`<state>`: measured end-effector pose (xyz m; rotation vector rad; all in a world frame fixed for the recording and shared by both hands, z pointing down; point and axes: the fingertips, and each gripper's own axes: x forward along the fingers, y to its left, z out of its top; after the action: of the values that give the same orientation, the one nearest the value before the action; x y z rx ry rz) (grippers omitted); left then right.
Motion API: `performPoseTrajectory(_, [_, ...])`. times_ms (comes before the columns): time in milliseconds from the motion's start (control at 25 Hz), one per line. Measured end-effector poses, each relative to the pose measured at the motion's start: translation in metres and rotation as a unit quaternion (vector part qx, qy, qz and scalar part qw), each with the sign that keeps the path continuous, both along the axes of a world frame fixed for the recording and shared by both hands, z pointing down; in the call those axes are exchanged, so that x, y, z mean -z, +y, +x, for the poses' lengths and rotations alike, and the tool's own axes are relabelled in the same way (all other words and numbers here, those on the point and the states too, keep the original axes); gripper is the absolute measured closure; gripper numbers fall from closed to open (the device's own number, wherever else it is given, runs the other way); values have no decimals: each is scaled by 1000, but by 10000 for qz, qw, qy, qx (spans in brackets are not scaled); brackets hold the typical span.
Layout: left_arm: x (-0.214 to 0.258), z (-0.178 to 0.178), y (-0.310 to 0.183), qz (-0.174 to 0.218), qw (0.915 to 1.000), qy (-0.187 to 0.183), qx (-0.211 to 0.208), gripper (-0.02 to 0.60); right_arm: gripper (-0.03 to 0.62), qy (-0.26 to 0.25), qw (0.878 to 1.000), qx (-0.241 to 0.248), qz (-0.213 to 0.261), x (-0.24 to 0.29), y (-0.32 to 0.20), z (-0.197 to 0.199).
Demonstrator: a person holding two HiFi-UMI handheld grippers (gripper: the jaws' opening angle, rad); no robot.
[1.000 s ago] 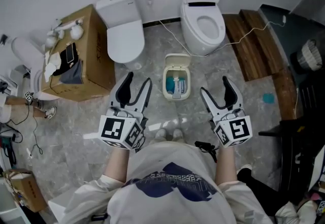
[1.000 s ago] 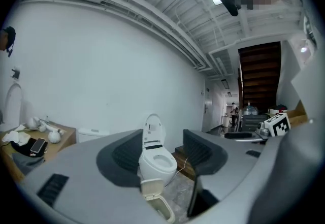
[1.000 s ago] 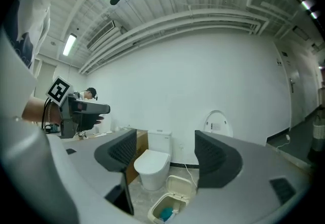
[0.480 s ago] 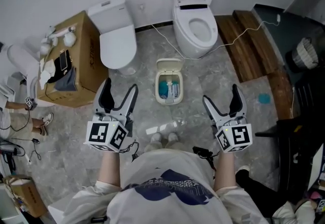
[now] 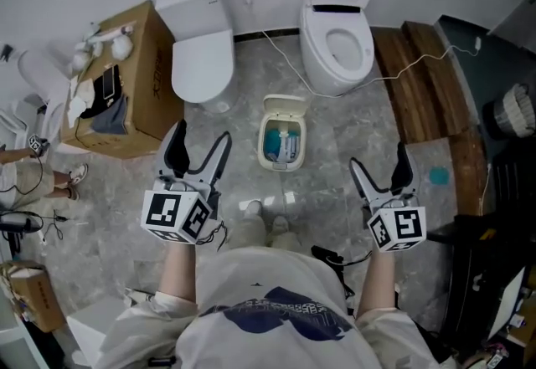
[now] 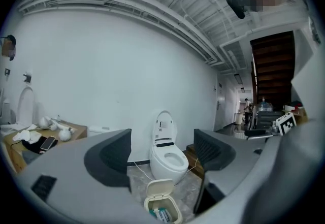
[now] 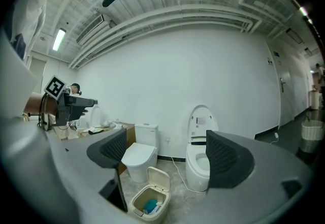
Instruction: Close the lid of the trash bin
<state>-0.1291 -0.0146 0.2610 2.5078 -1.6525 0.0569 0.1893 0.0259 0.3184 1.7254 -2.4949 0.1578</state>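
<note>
A small cream trash bin stands on the grey floor in front of the person's feet, its lid tipped up and back, with blue and white rubbish inside. The left gripper view shows the bin low between the jaws; the right gripper view shows the bin low left of centre. My left gripper hangs open to the left of the bin, well short of it. My right gripper hangs open to the right of it, farther off. Nothing lies between either pair of jaws.
Behind the bin stand a white toilet with its lid shut and another with seat and lid raised. A cardboard box with oddments is at the left, wooden boards and a white cable at the right.
Both grippers have drawn apart and back from the bin, the right one farther to the right. Their jaws stand wider than a second ago. The bin's lid stays up.
</note>
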Motion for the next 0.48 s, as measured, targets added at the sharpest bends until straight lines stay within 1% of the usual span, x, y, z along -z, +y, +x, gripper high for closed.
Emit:
performPoseTrajectory(200, [-10, -10, -31, -115, 9999, -3, -59, 219, 120, 282, 9988, 402, -80, -10, -42, -30])
performPoseTrajectory(400, [-26, -15, -76, -242, 9988, 92, -404, 219, 120, 494, 9963, 667, -225, -26, -96, -62])
performPoseTrajectory(480, [-32, -15, -93, -313, 9979, 156, -540, 219, 121, 668, 9937, 828, -343, -36, -118, -75])
